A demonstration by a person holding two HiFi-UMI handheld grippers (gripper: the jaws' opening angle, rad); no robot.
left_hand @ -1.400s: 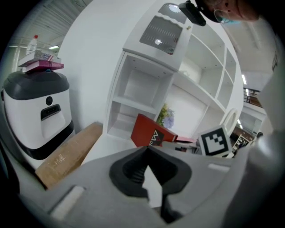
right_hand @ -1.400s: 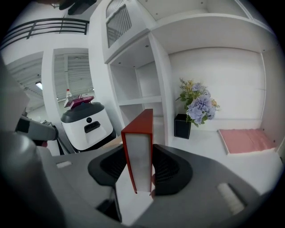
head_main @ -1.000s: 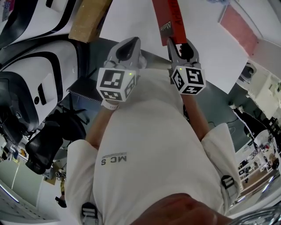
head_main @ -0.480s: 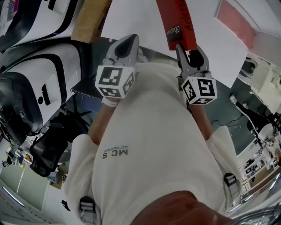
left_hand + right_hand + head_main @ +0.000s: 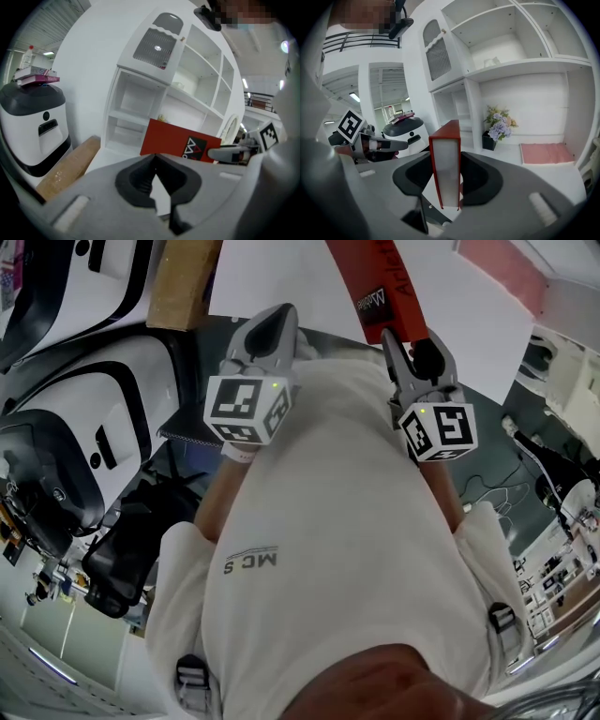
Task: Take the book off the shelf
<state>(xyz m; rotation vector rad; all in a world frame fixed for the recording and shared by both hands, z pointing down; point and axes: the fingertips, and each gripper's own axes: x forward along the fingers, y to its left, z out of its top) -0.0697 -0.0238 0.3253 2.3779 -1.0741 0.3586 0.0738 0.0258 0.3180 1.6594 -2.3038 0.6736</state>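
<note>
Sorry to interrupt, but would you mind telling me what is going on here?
A person is working with a gripper in each hand. The right gripper is clamped on a red book, its jaws pressing on the two covers. It holds the book out in front of the white shelf unit, so the book is already off the shelf. The left gripper is shut and empty alongside.

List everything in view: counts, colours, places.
Open shelf unit: 1, white, ahead.
Hardcover book: 1, red, held clear of shelf.
Flower bunch in dark pot: 1, purple, on a shelf.
Flat mat: 1, pink, same shelf, right of flowers.
Cardboard slab: 1, brown, left of shelf.
Rounded machines: at least 2, white and black, far left.
Person's T-shirt: 1, white, below.
Left gripper: 1, grey, shut, empty.
Right gripper: 1, grey, shut on the book.
</note>
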